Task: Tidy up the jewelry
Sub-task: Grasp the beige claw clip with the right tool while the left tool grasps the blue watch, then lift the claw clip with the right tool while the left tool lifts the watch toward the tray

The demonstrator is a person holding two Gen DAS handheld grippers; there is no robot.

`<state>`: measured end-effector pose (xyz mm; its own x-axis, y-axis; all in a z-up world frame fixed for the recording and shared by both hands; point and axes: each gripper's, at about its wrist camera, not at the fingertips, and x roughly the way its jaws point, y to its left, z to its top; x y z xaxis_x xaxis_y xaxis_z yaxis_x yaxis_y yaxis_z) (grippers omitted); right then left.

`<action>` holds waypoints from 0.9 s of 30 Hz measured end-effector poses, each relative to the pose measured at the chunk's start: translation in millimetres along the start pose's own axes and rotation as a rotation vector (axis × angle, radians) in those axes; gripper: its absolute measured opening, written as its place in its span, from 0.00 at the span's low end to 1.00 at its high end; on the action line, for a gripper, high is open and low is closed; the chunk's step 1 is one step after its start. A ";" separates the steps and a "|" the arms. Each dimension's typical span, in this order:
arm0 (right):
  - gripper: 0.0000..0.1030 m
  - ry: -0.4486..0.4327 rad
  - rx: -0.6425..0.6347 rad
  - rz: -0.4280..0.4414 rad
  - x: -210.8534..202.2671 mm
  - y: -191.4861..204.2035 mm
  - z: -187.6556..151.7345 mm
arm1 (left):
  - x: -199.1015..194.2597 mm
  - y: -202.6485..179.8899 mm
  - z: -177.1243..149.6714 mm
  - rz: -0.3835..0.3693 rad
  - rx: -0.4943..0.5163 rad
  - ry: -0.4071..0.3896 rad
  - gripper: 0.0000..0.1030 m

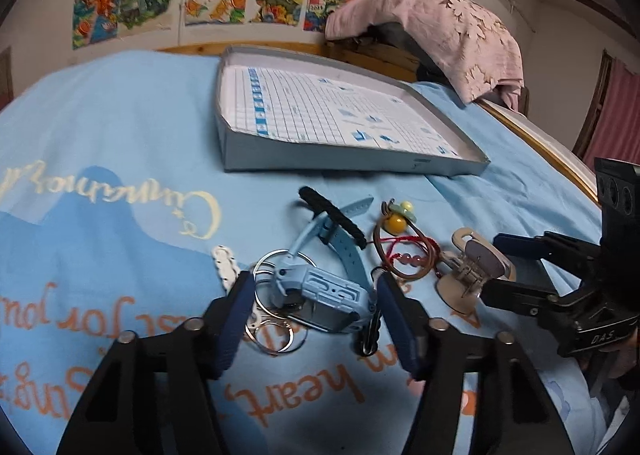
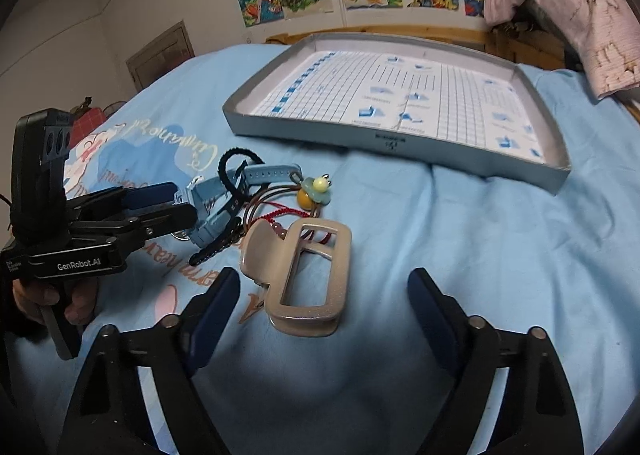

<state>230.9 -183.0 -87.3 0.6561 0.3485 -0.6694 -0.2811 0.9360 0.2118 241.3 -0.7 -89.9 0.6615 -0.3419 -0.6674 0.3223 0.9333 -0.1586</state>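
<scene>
On the blue bedsheet, a small pile of jewelry is lying near the cameras, with the shallow grey box sitting farther back, empty of jewelry. The left gripper is spreading its 2 blue-padded fingers to either side of the light blue watch, which is lying over the silver key rings; whether the pads are touching it, I cannot tell. The right gripper is standing wide, its fingers flanking the beige hair claw without touching it. Just beyond the claw, the brown hair ties with a yellow bead charm are lying beside a black hair band.
</scene>
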 end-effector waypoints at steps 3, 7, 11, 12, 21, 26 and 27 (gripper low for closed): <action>0.74 0.004 -0.004 0.011 4.4 1.8 0.1 | 4.2 1.8 1.0 -0.015 -0.009 0.009 0.55; 0.71 0.015 -0.011 0.020 9.6 4.8 1.3 | 9.7 2.7 2.9 -0.031 -0.012 0.024 0.55; 0.64 0.030 -0.010 0.025 14.3 4.9 1.4 | 15.6 0.3 3.8 -0.032 0.000 0.046 0.56; 0.64 0.032 -0.010 0.027 15.6 5.2 1.5 | 15.9 0.2 3.8 -0.030 0.003 0.049 0.56; 0.44 0.026 0.001 0.028 16.3 3.3 1.7 | 17.9 -6.5 7.5 -0.005 0.035 0.077 0.56; 0.42 0.003 0.003 0.035 9.9 2.6 0.6 | 9.8 -6.5 4.9 0.010 0.028 0.079 0.55; 0.42 -0.001 0.004 0.039 8.7 2.0 0.4 | 7.4 -7.8 4.3 0.016 0.025 0.090 0.55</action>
<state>236.4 -178.0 -92.4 0.6458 0.3844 -0.6597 -0.3031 0.9221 0.2406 246.6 -10.9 -90.5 0.6036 -0.3145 -0.7326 0.3298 0.9351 -0.1297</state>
